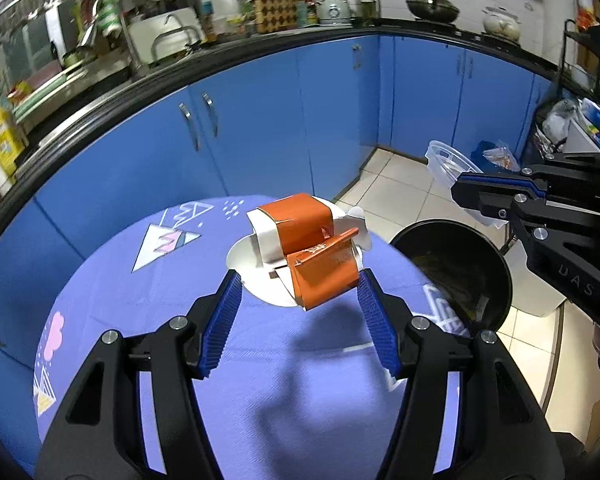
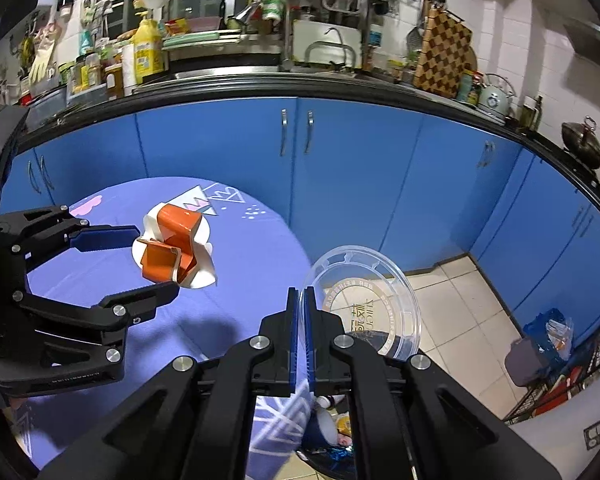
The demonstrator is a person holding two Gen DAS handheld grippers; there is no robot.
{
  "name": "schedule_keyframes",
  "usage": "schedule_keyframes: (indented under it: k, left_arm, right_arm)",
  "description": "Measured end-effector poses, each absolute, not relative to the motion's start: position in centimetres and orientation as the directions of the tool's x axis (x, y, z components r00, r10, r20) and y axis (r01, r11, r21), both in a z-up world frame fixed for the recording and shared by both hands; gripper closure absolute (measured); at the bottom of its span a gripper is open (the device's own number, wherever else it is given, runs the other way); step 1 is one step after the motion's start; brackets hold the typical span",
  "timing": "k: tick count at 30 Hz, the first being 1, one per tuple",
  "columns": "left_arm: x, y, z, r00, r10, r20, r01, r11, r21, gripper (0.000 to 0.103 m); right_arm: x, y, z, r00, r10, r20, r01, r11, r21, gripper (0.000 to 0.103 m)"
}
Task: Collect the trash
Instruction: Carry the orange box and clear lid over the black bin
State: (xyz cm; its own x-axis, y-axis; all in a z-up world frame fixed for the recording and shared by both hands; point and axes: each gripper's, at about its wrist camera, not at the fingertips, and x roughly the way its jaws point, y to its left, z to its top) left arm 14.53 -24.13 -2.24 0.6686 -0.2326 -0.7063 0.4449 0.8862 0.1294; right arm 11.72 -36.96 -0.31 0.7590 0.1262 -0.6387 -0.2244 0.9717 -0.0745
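A crumpled orange and white carton (image 1: pixel 312 252) lies on the purple tablecloth (image 1: pixel 180 340) near the table's far edge; it also shows in the right wrist view (image 2: pixel 176 250). My left gripper (image 1: pixel 300 286) is open, its fingers on either side of the carton's near end; it also shows in the right wrist view (image 2: pixel 156 256). My right gripper (image 2: pixel 301 304) is shut on the rim of a clear plastic lid (image 2: pixel 368 304) and holds it in the air beyond the table's edge, above the black trash bin (image 1: pixel 460 276). The right gripper (image 1: pixel 472 196) and lid (image 1: pixel 446 162) show at the right of the left wrist view.
Blue cabinets (image 1: pixel 280 128) under a black counter curve behind the table. The trash bin holds several scraps (image 2: pixel 340 426). Bags and a rack (image 2: pixel 548 340) stand on the tiled floor at the right.
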Motion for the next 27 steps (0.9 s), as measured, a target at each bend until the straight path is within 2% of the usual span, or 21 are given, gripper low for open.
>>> schedule_keyframes:
  k: [27]
  left_arm:
    - [14.8,-35.0,-1.3,0.645,-0.302,-0.702,0.558,0.813,0.163,0.042]
  right_arm:
    - [11.6,-46.3,1.7,0.803,0.060,-0.594,-0.089,0.996,-0.020,0.099]
